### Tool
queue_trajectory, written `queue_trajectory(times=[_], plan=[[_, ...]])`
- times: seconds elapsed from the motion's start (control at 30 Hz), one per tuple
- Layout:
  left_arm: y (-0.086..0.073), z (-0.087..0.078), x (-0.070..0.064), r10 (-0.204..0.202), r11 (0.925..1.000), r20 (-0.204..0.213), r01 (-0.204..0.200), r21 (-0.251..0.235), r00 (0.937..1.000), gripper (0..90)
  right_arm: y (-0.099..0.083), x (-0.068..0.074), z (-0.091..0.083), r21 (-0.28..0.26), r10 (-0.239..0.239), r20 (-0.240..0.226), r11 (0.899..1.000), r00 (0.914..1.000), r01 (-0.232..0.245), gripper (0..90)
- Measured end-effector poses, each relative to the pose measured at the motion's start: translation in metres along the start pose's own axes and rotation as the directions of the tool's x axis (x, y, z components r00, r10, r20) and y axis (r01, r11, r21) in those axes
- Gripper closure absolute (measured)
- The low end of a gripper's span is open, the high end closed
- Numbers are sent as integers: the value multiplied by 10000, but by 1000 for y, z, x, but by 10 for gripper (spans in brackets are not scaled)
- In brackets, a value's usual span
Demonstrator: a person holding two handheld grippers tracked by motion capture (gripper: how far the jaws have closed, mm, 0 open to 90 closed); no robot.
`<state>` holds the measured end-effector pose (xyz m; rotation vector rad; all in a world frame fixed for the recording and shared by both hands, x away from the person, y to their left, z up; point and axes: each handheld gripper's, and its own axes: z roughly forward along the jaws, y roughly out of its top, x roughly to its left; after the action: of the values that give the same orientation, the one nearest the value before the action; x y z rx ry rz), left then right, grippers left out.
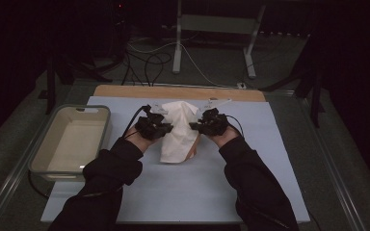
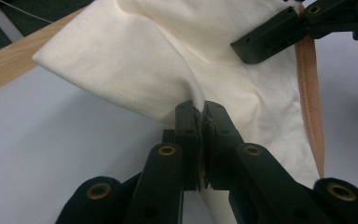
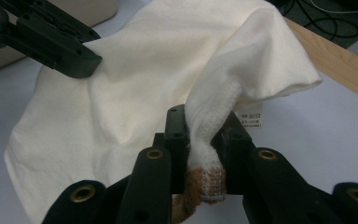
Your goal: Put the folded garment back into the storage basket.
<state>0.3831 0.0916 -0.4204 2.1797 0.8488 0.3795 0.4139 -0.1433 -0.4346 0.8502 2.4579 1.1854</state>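
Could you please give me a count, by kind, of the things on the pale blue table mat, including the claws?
Cream-white cloth bag with tan leather strap: 1
Beige rectangular plastic tub: 1
Black two-jaw claws, left claw and right claw, each pinching the cloth: 2
Total: 4

Dark lab: floor cables (image 1: 149, 60), rig stand (image 1: 212, 29)

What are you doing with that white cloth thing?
A person at the table holds a claw in each hand, and both are pinching a cream cloth bag with tan straps. The left claw is shut on a fold of the fabric; the right claw has a bunched-up edge clamped between its jaws. The bag is lifted partly off the pale blue mat. A beige tub sits to the left.
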Motion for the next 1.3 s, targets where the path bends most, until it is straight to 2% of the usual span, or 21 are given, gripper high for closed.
queue_trajectory(times=[0.87,1.3], plan=[[-9,-48,25,177,9997,-498,-168,187,9986,869,43,35,18,16,-747,-181,9972,9970,748,773],[-20,-72,40,-69,9998,-710,84,200,9975,869,65,53,35,42,-1061,-405,9943,9935,1063,772]])
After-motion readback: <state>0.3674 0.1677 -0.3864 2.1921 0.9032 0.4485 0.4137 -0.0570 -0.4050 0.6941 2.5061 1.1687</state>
